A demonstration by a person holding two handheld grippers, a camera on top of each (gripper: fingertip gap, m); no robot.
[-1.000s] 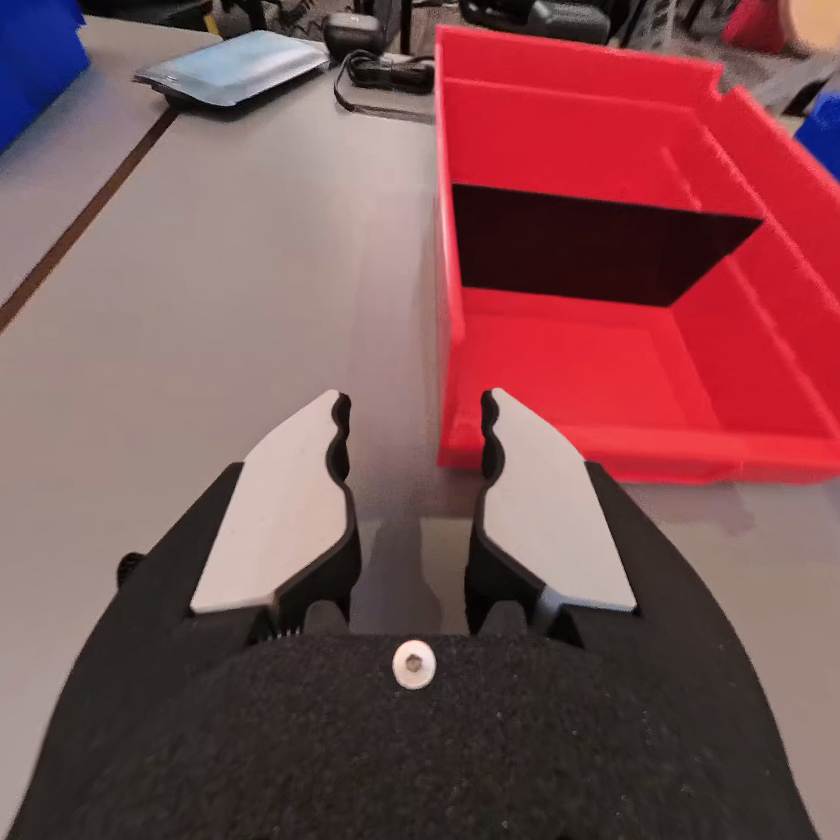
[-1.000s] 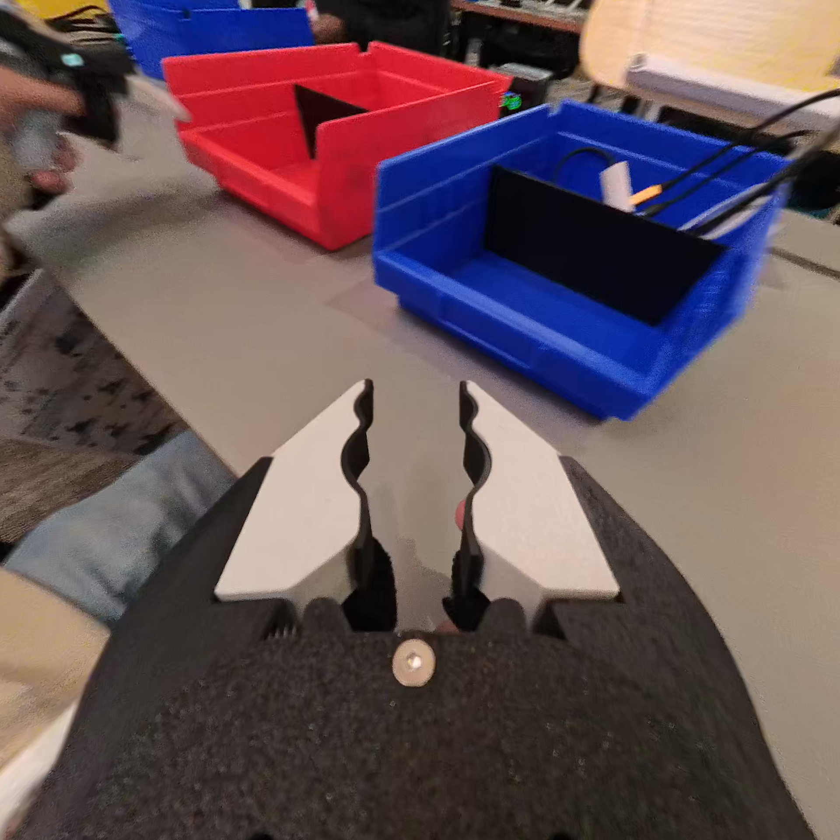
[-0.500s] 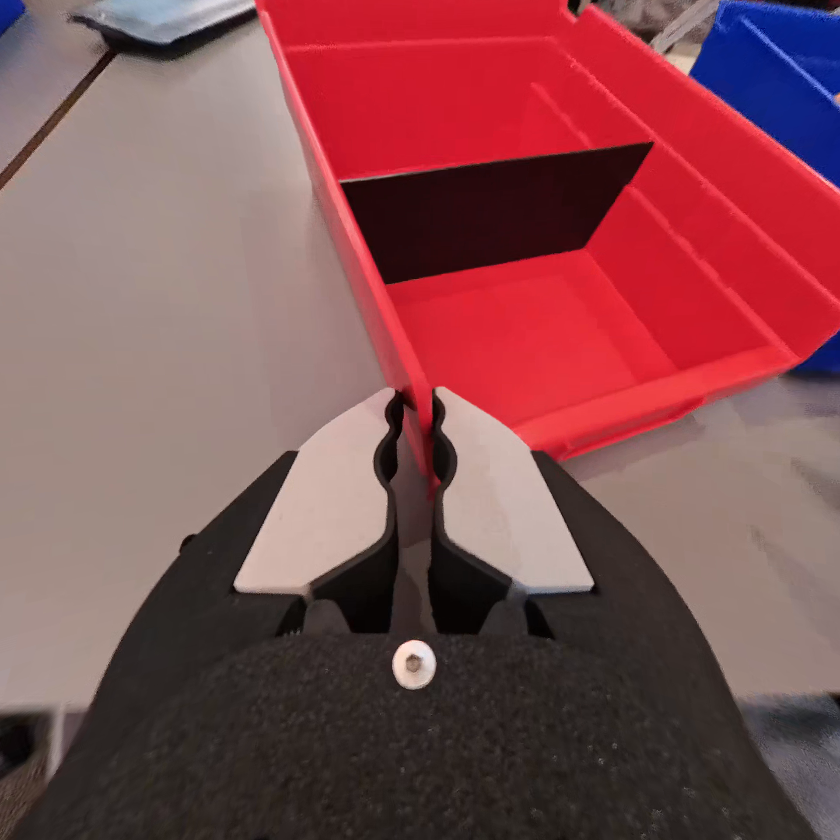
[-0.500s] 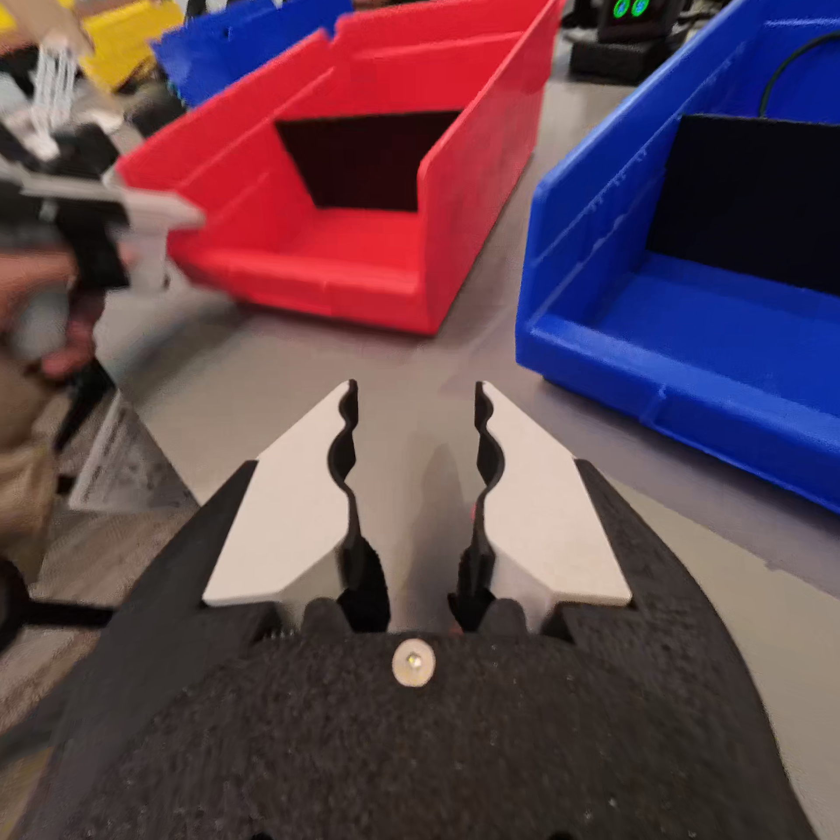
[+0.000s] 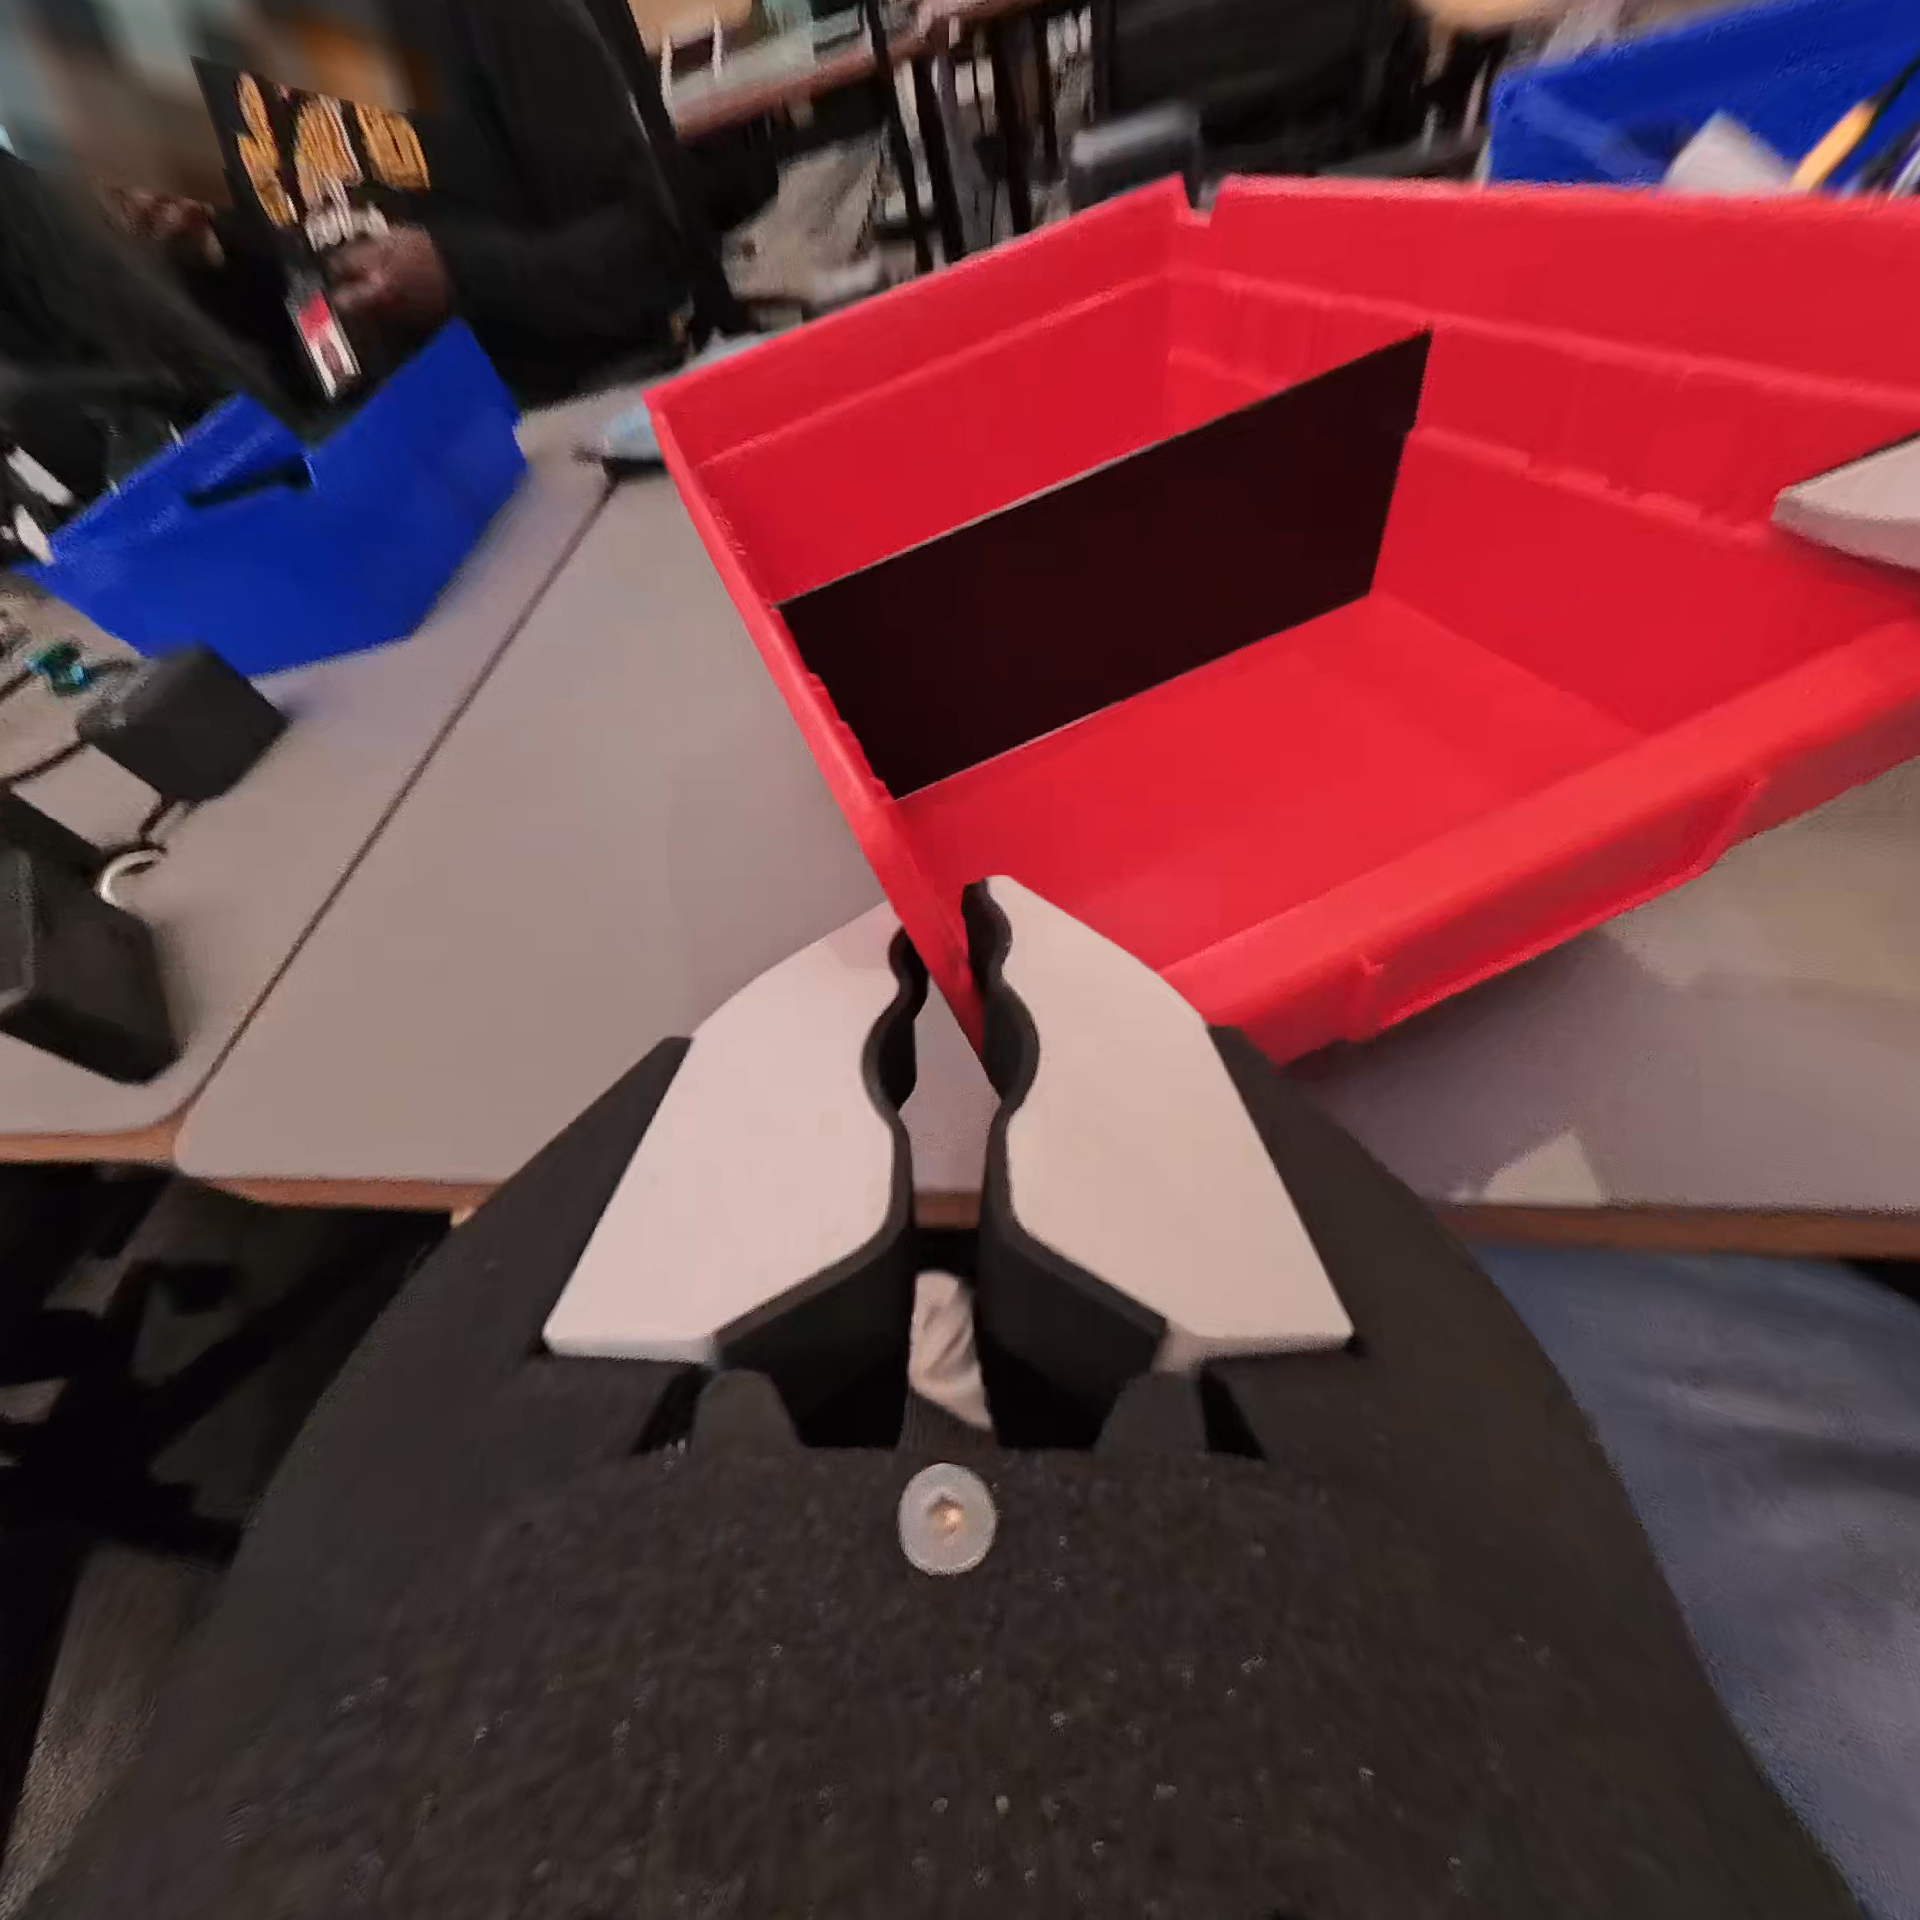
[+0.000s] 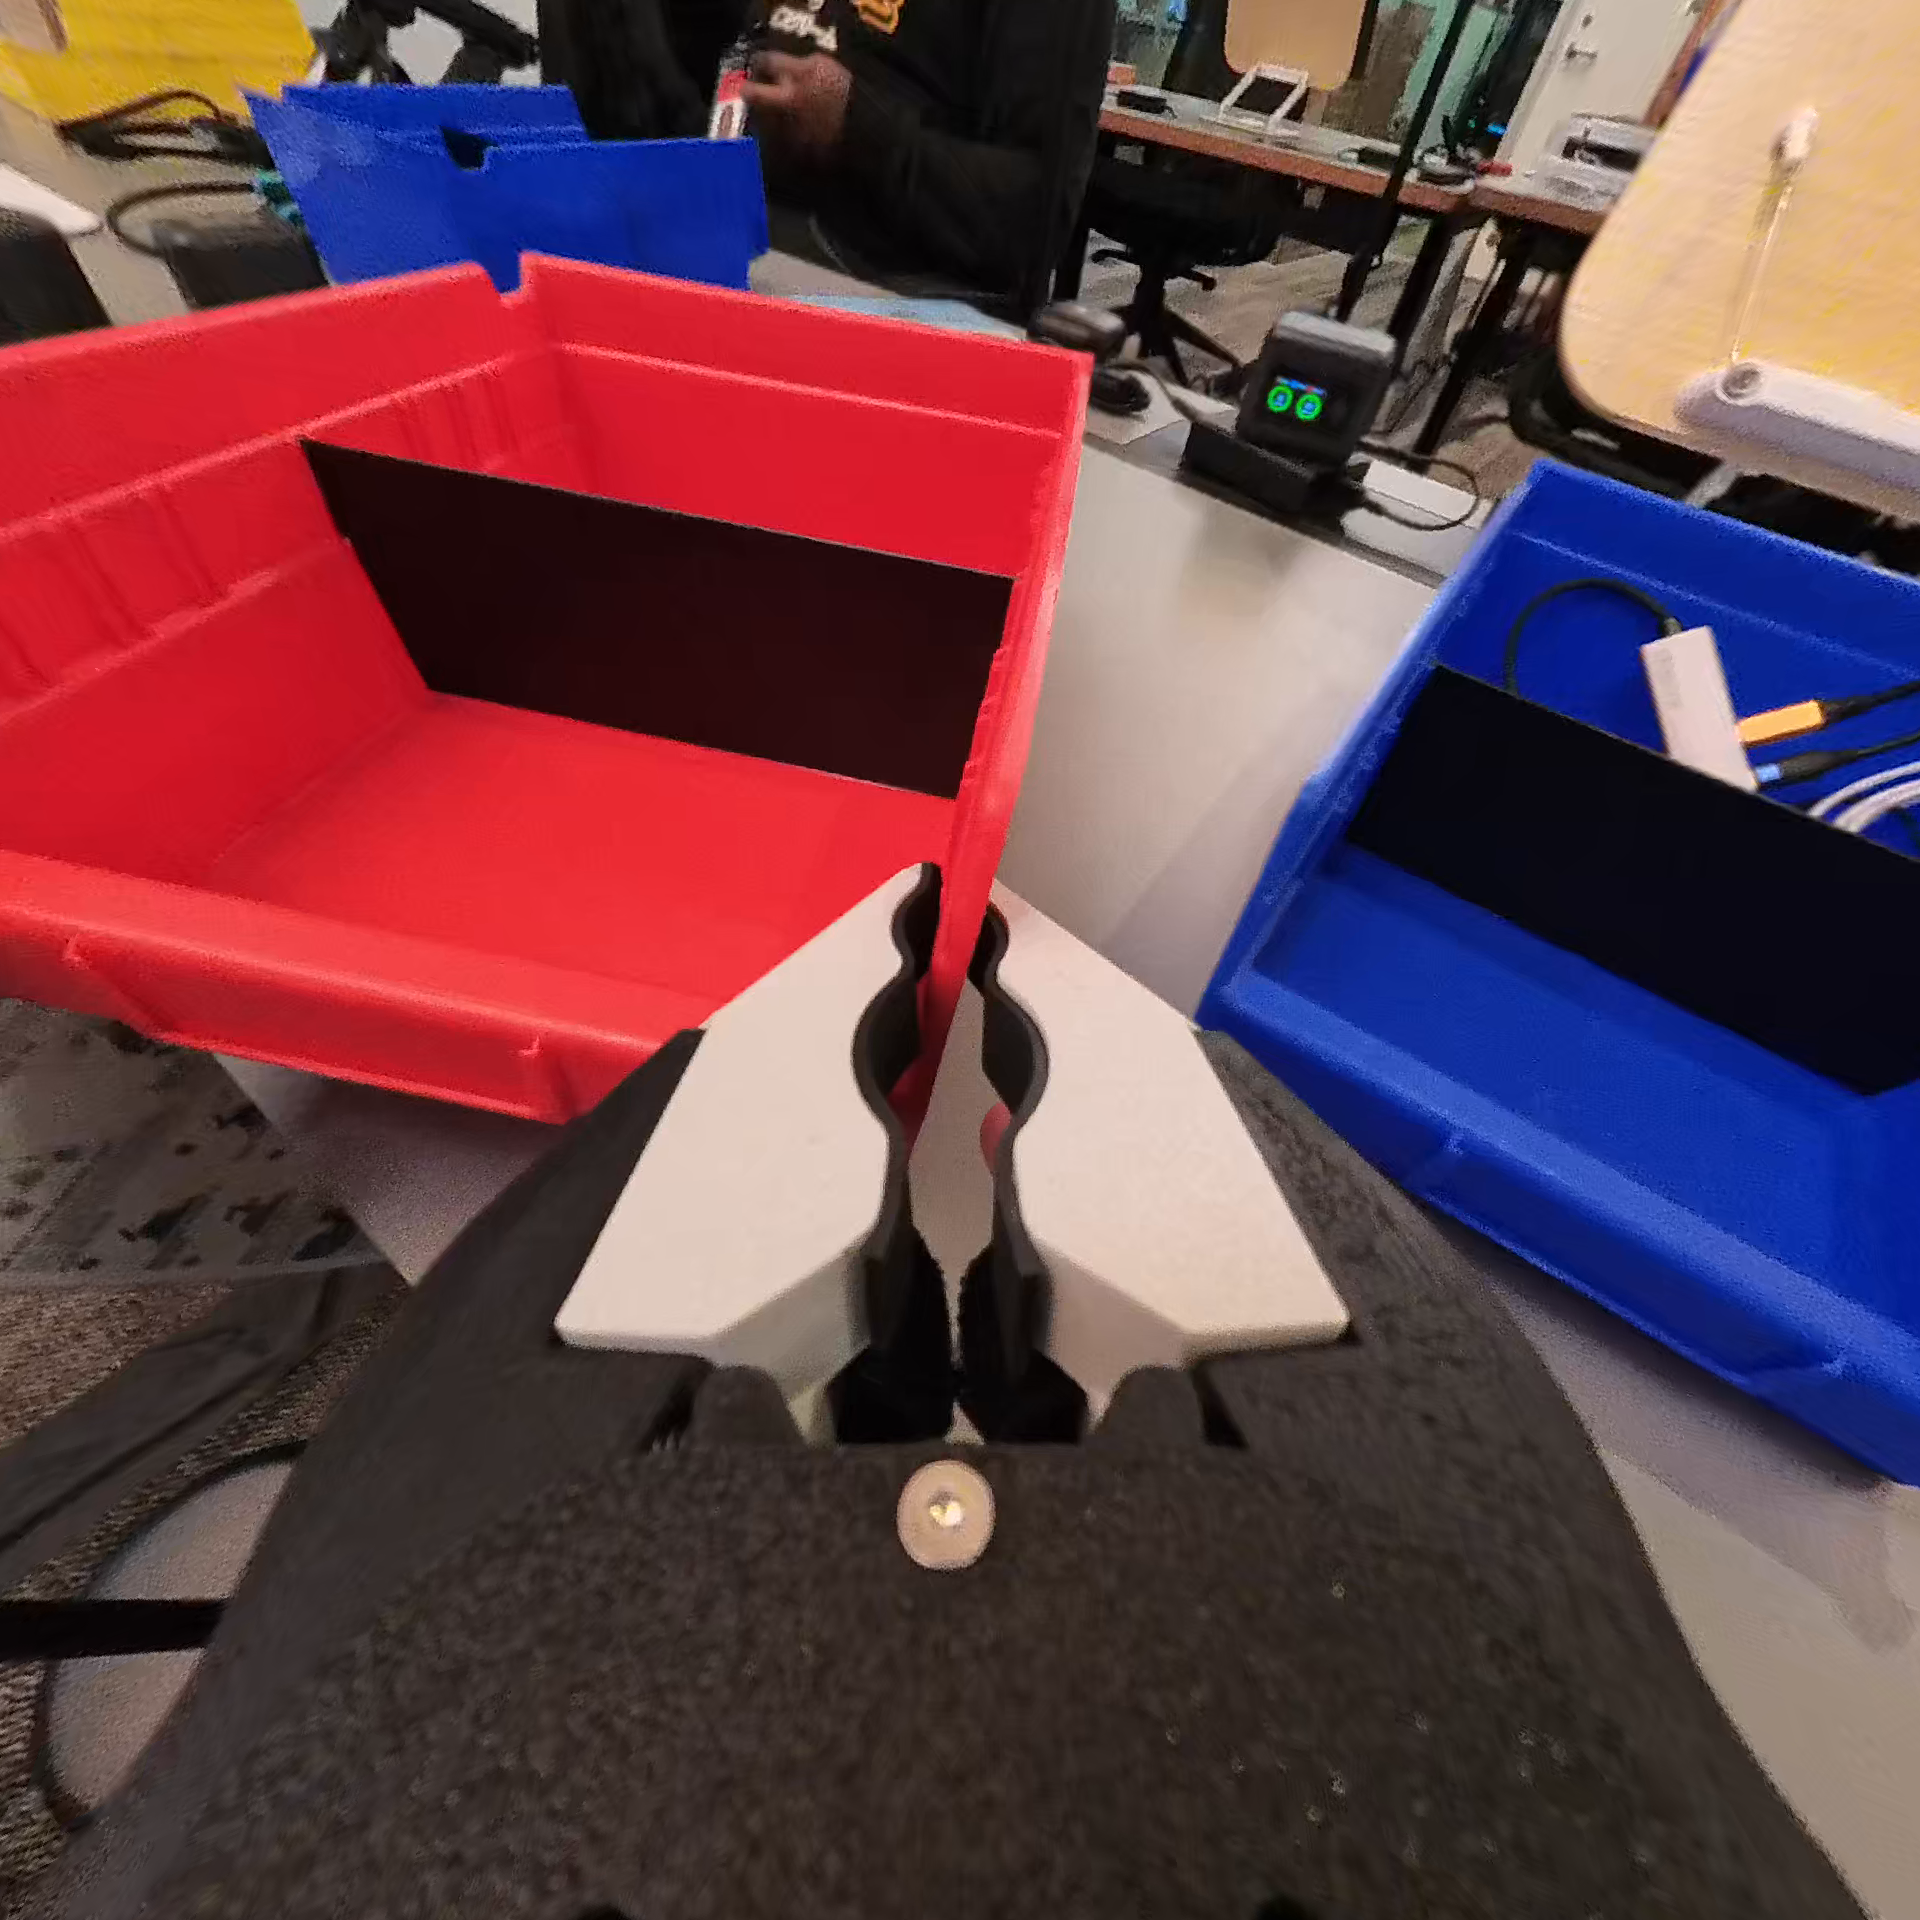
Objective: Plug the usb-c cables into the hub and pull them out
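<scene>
An empty red bin (image 5: pixel 935 416) with a black divider (image 5: pixel 1122 582) stands on the grey table. My left gripper (image 5: pixel 951 914) is shut on the bin's left wall at its front corner. My right gripper (image 6: pixel 956 894) is shut on the red bin's (image 6: pixel 727 343) right wall near the front; one of its fingers (image 5: pixel 1860 509) shows at the right edge of the left wrist view. A blue bin (image 6: pixel 1558 1091) to the right holds a white hub (image 6: pixel 1694 707) with an orange-tipped cable (image 6: pixel 1782 720) plugged in and a white cable (image 6: pixel 1870 800) behind its black divider.
The table's front edge (image 5: pixel 312 1184) runs just under my grippers. Another blue bin (image 6: pixel 499 177) stands behind the red one, with a seated person in black beyond it. A small black device with green lights (image 6: pixel 1320 384) sits at the back. Black gear (image 5: pixel 177 717) lies on the left table. The left gripper's tips are roughly 20 cm from the right gripper's.
My left gripper closed from open onto the red bin's left wall. My right gripper swung left from the blue bin to the red bin and closed on its right wall.
</scene>
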